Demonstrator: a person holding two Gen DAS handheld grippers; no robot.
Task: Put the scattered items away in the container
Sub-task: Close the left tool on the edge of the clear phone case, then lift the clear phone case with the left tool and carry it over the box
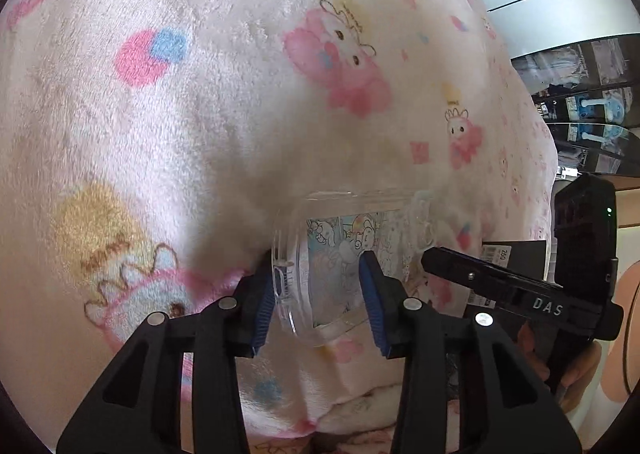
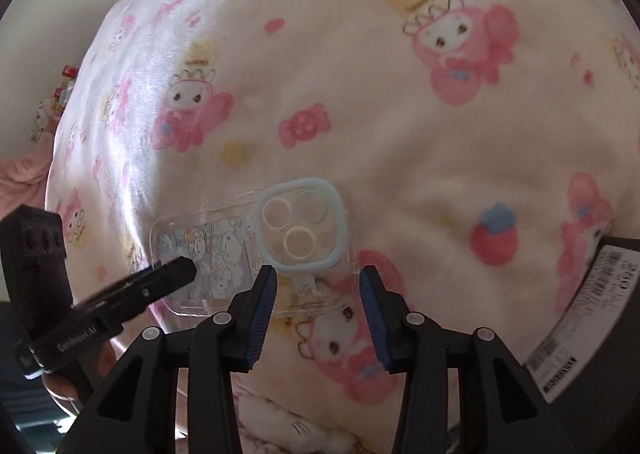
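Observation:
A clear phone case [image 1: 340,254] with a cartoon print lies on a pink plush blanket [image 1: 200,114]. My left gripper [image 1: 318,300] is open, its blue pads on either side of the case's bottom end. In the right wrist view the case [image 2: 256,250] shows its pale blue camera ring [image 2: 302,224]. My right gripper [image 2: 318,310] is open with its fingertips at the case's camera end. The left gripper's finger [image 2: 160,280] reaches over the case's other end. The right gripper [image 1: 500,286] shows at the right of the left wrist view.
A black container with a white barcode label [image 2: 580,318] sits at the right edge, also seen behind the right gripper [image 1: 516,254]. Dark shelves with goods [image 1: 588,94] stand beyond the blanket. A white plush toy [image 2: 288,428] lies near the bottom.

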